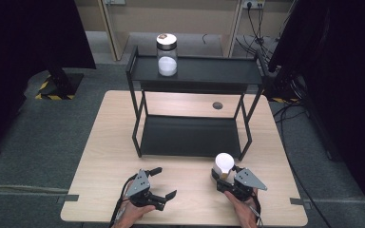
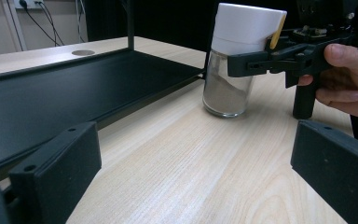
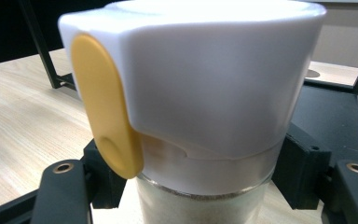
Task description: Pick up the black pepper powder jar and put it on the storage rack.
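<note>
White-capped glass jar (image 1: 223,165) stood on the bench (image 1: 100,156) at lower right of the high view, just before the black rack (image 1: 190,135); the right tool (image 1: 225,179) pinched it below the cap; the left tool (image 1: 164,183), lower centre-left, gaped empty.

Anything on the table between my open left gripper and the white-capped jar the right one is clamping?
Nothing: only bare tabletop lies between the left gripper and the jar, as the left gripper view shows. The right gripper holds that jar.

shaker (image 1: 223,165) on table (image 1: 100,156), before rack (image 1: 190,135) | jar (image 1: 167,54) atop rack
</note>
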Demonstrator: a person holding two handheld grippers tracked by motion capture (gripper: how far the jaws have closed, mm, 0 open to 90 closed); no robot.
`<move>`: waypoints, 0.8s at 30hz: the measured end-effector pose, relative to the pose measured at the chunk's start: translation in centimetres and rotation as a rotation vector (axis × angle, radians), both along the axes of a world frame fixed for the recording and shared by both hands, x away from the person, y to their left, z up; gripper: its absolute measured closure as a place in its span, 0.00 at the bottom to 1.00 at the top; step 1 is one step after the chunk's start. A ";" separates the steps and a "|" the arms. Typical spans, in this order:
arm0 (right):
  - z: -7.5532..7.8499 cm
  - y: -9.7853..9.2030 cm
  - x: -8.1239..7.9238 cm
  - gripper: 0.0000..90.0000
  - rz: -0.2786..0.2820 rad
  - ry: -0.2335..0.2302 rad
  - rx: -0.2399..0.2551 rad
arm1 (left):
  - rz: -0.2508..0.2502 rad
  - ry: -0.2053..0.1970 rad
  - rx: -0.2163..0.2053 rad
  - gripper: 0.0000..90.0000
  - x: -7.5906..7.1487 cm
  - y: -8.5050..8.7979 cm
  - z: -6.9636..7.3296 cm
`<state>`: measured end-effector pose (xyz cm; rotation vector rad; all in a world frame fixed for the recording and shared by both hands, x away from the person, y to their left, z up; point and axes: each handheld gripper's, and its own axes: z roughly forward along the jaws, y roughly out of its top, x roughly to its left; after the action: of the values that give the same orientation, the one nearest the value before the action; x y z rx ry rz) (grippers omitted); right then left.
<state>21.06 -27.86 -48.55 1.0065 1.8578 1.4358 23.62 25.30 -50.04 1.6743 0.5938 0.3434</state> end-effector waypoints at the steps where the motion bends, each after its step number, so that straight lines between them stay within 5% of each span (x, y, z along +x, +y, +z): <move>1: 0.0 0.0 0.0 0.34 -0.001 0.000 -0.001 | 0.000 0.001 0.000 0.01 0.0 0.0 0.0; 24: 3.1 -0.2 -0.8 0.34 0.022 -0.014 0.000 | 0.007 0.002 -0.003 0.01 0.0 0.1 0.0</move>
<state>20.23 -28.04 -45.41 0.9768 1.8645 1.4512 23.61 25.36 -50.06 1.6701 0.6015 0.3451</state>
